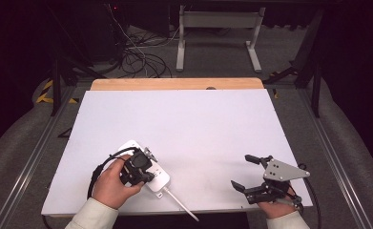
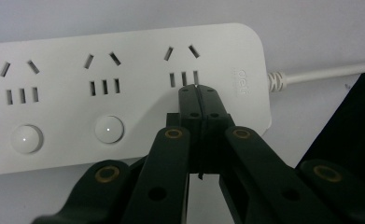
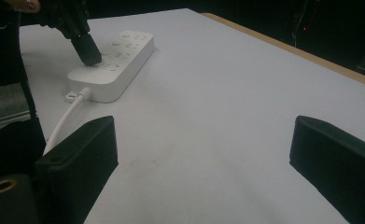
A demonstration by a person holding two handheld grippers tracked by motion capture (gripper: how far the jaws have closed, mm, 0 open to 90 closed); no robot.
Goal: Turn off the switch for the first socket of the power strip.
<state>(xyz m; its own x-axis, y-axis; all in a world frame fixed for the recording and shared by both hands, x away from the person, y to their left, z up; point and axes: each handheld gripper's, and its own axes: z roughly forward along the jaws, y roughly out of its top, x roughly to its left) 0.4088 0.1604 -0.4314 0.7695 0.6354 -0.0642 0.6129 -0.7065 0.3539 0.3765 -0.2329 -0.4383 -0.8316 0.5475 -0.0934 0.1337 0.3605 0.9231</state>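
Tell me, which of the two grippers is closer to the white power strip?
The left. The left gripper has its shut tips down on the power strip, while the right gripper rests open well off to its side.

White power strip flat on table

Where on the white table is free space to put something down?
The white table is bare from the power strip to its far edge, and between the strip and the open right tool. It is crowded only at the near left, where the shut left tool presses on the strip.
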